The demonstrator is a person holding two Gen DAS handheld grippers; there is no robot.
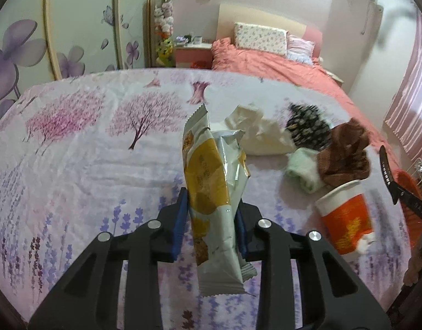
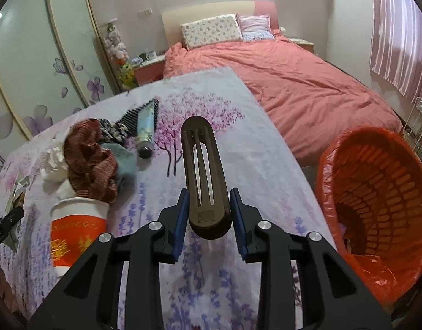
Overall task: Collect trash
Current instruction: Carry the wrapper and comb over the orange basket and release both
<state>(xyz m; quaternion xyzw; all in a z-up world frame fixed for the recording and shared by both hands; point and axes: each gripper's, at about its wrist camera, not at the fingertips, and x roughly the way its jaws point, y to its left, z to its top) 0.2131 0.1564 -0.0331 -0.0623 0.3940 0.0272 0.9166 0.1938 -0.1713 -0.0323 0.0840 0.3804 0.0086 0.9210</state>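
While clamped: wrapper (image 1: 213, 192), comb (image 2: 204, 176)

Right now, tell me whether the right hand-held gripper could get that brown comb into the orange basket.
Probably yes. The right hand-held gripper grips the brown comb, and the orange basket stands just to its right, its mouth open and tilted toward it, with nothing between.

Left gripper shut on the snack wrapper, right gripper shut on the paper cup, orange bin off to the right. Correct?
Not quite. The right gripper grips a brown slotted comb, not the paper cup, which lies on the table, per the right wrist view. Left gripper on the snack wrapper and the orange bin are right.
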